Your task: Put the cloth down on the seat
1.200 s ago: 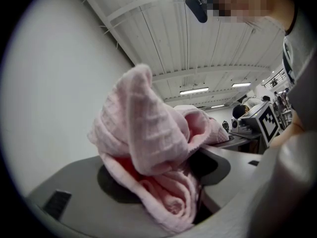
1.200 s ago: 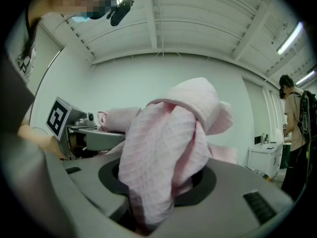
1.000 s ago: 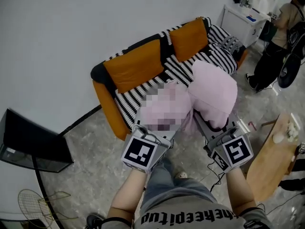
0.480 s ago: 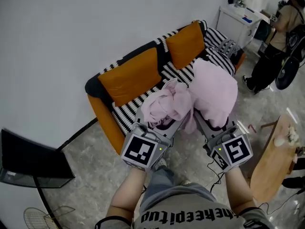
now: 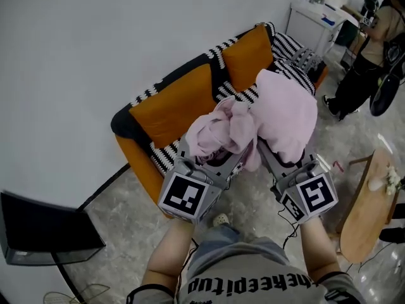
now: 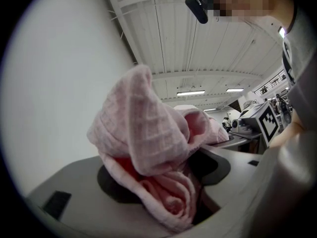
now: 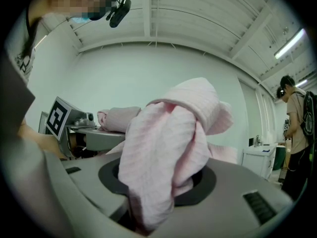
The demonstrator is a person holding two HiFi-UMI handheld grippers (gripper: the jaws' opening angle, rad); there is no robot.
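Since the pink cloth (image 5: pixel 286 114) is light and limp, your left gripper (image 6: pixel 167 185) and right gripper (image 7: pixel 151 195) each clamp a bunched fold between their jaws.

The cloth (image 5: pixel 272 116) is pale pink with a fine waffle weave, bunched into two crumpled lumps that meet in the middle. It is held up in the air, and in the head view it lies over the front edge of the seat (image 5: pixel 292 50). One end is pinched in the left gripper (image 5: pixel 212 157), the other in the right gripper (image 5: pixel 281 160). The seat is striped black and white, with two orange cushions (image 5: pixel 174 97) along its back edge.
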